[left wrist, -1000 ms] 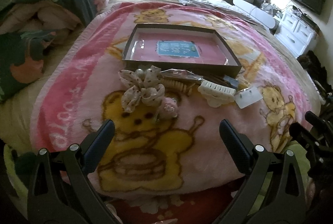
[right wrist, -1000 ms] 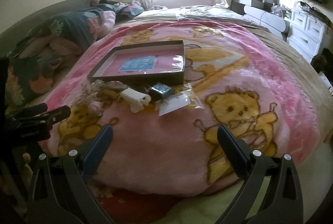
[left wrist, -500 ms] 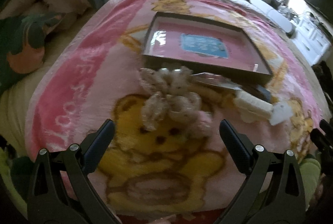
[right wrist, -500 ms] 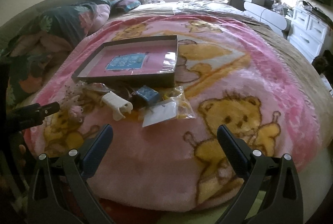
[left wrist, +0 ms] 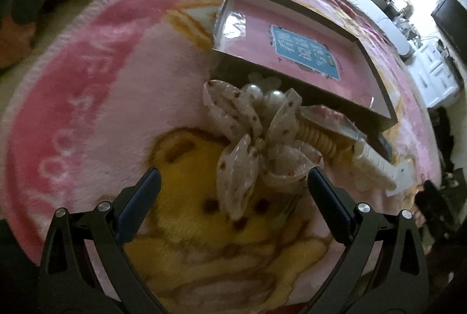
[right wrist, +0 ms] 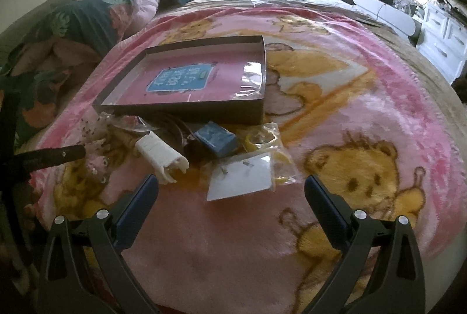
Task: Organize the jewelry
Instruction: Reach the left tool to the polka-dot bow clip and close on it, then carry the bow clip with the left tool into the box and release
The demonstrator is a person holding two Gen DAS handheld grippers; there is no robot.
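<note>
- Closer than half a second ago, the left tongs (left wrist: pixel 233 191) now sit low over the bow hair clip (left wrist: pixel 256 144), which fills the middle of the left wrist view; the right tongs (right wrist: pixel 230 191) have edged nearer the pile.
- Bow hair clip: sheer beige fabric with small brown dots, looped petals, two pearls (left wrist: pixel 264 94) at its top.
- Beside it lie a beaded bracelet (left wrist: pixel 319 137), a white claw clip (right wrist: pixel 162 157), a blue box (right wrist: pixel 219 138) and a white card in a clear bag (right wrist: pixel 242 178).
- All rest on a pink bear-print blanket (right wrist: pixel 364 115) on a bed, in front of a shallow dark tray (right wrist: pixel 186 109) with a pink floor.
- A window, white drawers and a dark screen edge the room.
- Left tongs gape wide and hold nothing; the bow lies between their tips, its right loop just beside the right finger.
- Right tongs are equally wide and empty, the card just beyond them.
</note>
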